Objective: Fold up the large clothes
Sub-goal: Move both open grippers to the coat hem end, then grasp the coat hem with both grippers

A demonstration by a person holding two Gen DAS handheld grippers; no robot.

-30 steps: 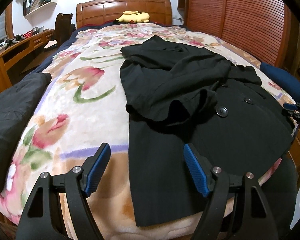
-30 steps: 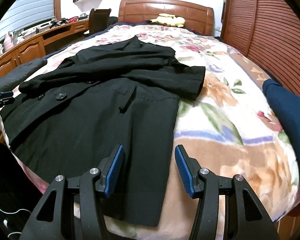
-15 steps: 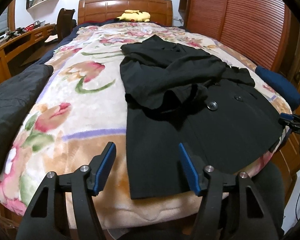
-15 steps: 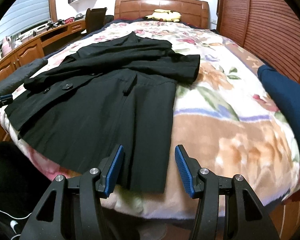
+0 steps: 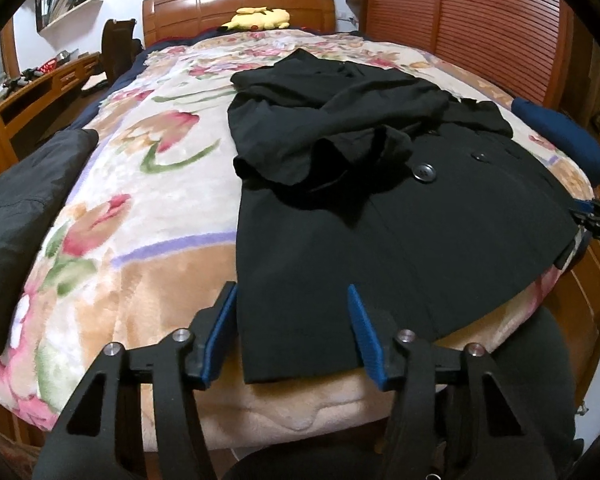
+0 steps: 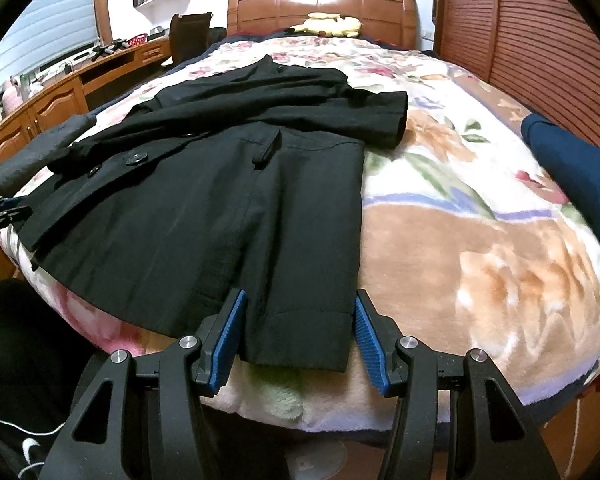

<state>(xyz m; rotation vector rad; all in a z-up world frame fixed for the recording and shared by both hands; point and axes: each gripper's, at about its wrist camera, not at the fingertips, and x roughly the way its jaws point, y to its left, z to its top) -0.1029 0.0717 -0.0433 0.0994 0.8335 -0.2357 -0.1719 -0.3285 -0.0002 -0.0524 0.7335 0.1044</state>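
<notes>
A wide bed with a wooden headboard fills both views, covered by a plush floral blanket. A black double-breasted coat lies spread front-up along the bed, collar toward the headboard and hem at the foot edge, its sleeves folded across the chest and a large button showing on the front panel. A dark grey padded garment hangs over one side of the bed, and a navy garment lies on the opposite side. A long wooden worktop with drawers runs along the wall beside the bed, and slatted wooden wardrobe doors stand on the other side. A yellow plush toy rests by the headboard. The left tongs have just been closing, yet their blue pads stand apart over the coat's near hem corner, with the cloth lying between them unpinched. The right tongs are likewise spread, straddling the other hem corner without pressing it.
</notes>
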